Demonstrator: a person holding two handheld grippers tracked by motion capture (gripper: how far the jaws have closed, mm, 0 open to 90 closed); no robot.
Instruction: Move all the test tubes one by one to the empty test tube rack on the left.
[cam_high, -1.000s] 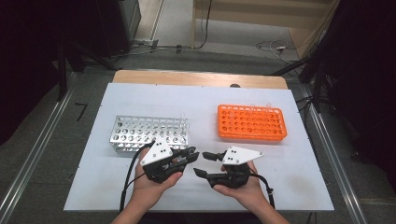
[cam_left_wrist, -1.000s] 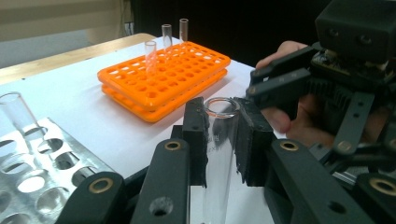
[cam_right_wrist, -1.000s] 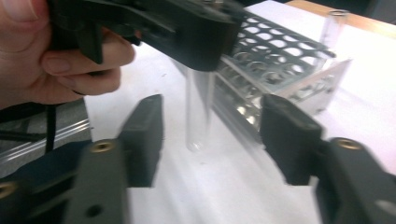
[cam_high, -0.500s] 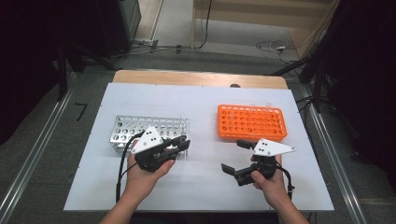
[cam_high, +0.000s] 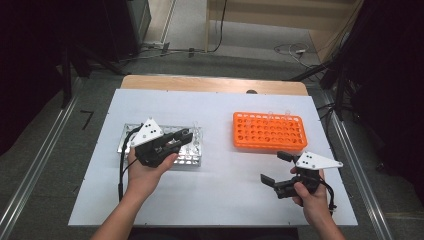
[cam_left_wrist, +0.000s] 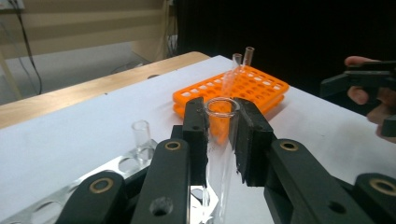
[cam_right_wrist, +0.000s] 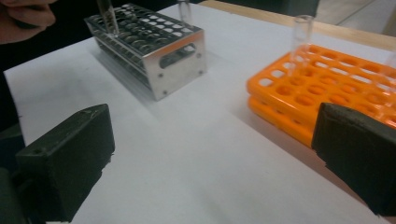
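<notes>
My left gripper (cam_high: 186, 137) hangs over the metal tube rack (cam_high: 196, 159), and its jaws are pinched on a clear glass test tube (cam_left_wrist: 219, 154). In the left gripper view the tube stands upright between my two pads, its open rim just above their tips and its lower end down toward the rack. One more empty tube (cam_left_wrist: 141, 135) stands in a hole of that rack, just beside my held one.

My right gripper (cam_high: 274, 167) is well apart from the metal rack, low over the white table (cam_high: 220, 190) and just in front of the orange tube rack (cam_high: 269, 131). Its jaws have just been opening and now stand spread wide with nothing between them, only bare table top. Beyond the metal rack, two clear tubes (cam_left_wrist: 247, 56) stand at the far edge of the orange rack.
</notes>
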